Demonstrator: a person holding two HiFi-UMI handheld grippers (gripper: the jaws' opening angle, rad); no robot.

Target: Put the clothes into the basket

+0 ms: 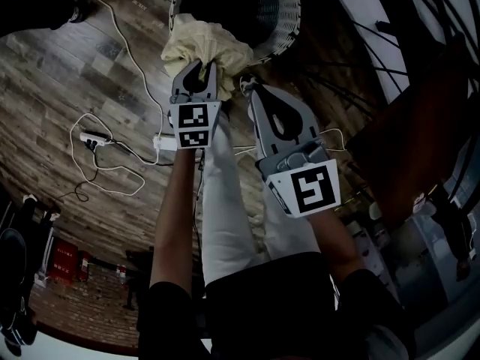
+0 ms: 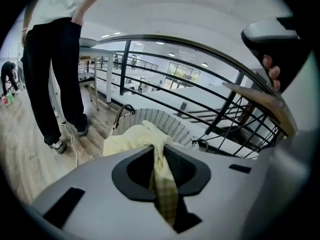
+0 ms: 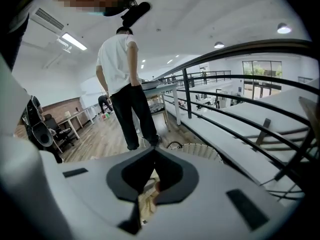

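My left gripper [image 1: 201,67] and right gripper [image 1: 250,88] are both clamped shut on the yellow cloth [image 1: 206,43], beside the basket [image 1: 291,19], top centre.

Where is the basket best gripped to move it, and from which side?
Grip the dark loop handle on the rim of the basket, probably coming from above. The loop stands up clear of the rim and looks thin enough for jaws to close on, while the woven wall is wide and round.
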